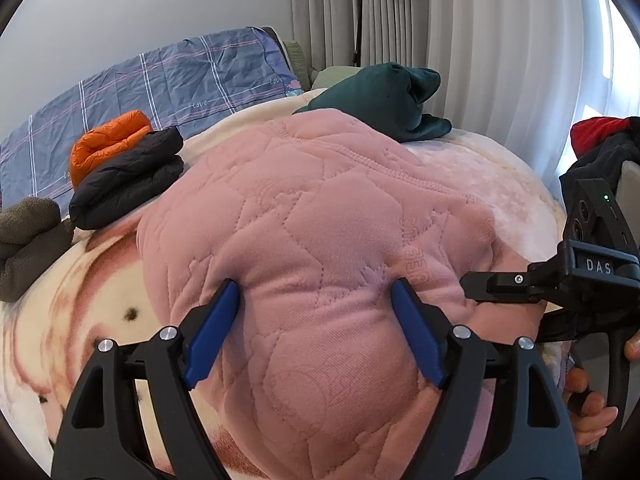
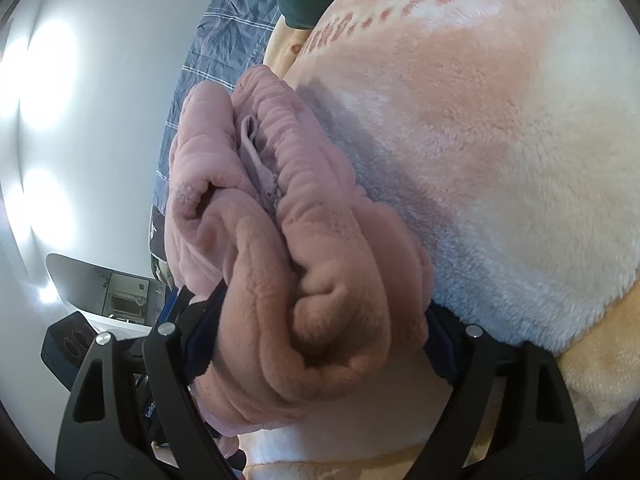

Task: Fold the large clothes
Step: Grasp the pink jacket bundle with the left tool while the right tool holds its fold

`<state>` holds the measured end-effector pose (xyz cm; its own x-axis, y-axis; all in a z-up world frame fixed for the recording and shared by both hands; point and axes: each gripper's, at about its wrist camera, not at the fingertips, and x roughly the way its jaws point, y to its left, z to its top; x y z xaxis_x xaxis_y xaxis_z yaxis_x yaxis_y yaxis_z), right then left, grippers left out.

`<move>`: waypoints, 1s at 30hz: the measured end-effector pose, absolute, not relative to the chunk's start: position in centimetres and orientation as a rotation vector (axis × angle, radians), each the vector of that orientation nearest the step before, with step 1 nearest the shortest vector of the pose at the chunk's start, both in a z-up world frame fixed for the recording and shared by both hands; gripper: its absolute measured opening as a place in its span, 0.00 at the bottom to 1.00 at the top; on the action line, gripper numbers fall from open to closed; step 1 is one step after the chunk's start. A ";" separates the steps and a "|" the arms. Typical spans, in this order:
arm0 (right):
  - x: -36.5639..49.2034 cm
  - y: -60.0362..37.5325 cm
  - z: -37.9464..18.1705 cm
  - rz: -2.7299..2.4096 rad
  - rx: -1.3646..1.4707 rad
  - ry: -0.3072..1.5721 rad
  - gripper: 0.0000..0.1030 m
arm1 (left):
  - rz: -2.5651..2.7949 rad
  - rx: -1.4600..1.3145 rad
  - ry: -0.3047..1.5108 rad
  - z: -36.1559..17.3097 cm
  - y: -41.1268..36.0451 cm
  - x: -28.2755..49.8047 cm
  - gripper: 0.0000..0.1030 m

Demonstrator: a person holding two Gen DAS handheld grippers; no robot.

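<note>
There is no box or basket in view; everything lies on a bed whose plush blanket (image 1: 80,280), cream with rosy blotches, fills the lower left of the left wrist view and most of the right side of the right wrist view. The pink quilted garment (image 1: 304,216), thick and soft with stitched irregular panels and a small embroidered mark, sits folded in the middle of the blanket and takes up the centre of the left wrist frame. The left gripper (image 1: 316,292), at the bottom centre, stands wide apart, its blue pads (image 1: 416,336) set on either side of the near bulge of the garment and dented into the nap; whether they truly squeeze it cannot be told. The right gripper (image 2: 320,320) reaches in from the right edge of the left wrist view, held by a hand (image 1: 588,404) at lower right; in its own view its jaws are spread wide around a fat bunch of folded layers of the same garment, whose rolled fleece edges fill the gap and hide most of both pads, so the cloth reads as clamped. At upper left of the left wrist frame lie a folded black and orange puffer jacket (image 1: 124,176), smooth and ribbed, and a brown fleece bundle (image 1: 28,240) at the left edge. A dark green velvety garment (image 1: 384,100) is heaped at upper centre. Behind runs a blue checked sheet (image 1: 160,80), with pale pleated curtains (image 1: 460,40) at upper right.
</note>
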<state>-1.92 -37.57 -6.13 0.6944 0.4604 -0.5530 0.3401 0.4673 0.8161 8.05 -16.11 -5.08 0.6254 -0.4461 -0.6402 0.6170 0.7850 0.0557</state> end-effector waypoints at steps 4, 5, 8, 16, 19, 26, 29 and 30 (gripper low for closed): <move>-1.7 -37.5 -6.0 0.089 1.110 0.839 0.83 | -0.616 0.275 0.652 -5.0 -16.1 8.1 0.78; -1.6 -37.5 -6.0 0.089 1.109 0.839 0.83 | -0.619 0.265 0.648 -4.8 -16.0 8.0 0.81; -1.5 -37.5 -6.0 0.090 1.105 0.838 0.83 | -0.622 0.252 0.636 -4.9 -15.9 7.9 0.86; -1.6 -37.4 -6.1 0.098 1.099 0.838 0.83 | -0.560 0.100 0.633 -2.7 -13.5 8.7 0.91; -1.6 -37.4 -6.1 0.097 1.097 0.836 0.83 | -0.530 -0.043 0.726 -3.2 -10.5 11.6 0.92; -1.6 -37.3 -6.1 0.095 1.094 0.830 0.83 | -0.590 -0.477 0.899 -6.6 -3.7 16.4 0.92; -1.6 -37.2 -6.2 0.096 1.094 0.825 0.83 | -0.641 -0.575 0.944 -7.9 -3.1 17.6 0.92; -1.7 -37.2 -6.2 0.096 1.094 0.823 0.83 | -0.655 -0.597 0.954 -8.1 -3.2 17.9 0.92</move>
<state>-1.67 -37.17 -6.17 0.7072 0.4524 -0.5433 0.3150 0.4863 0.8150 17.95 -3.15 -8.13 0.4196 -0.7320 -0.5368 0.2385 0.6595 -0.7128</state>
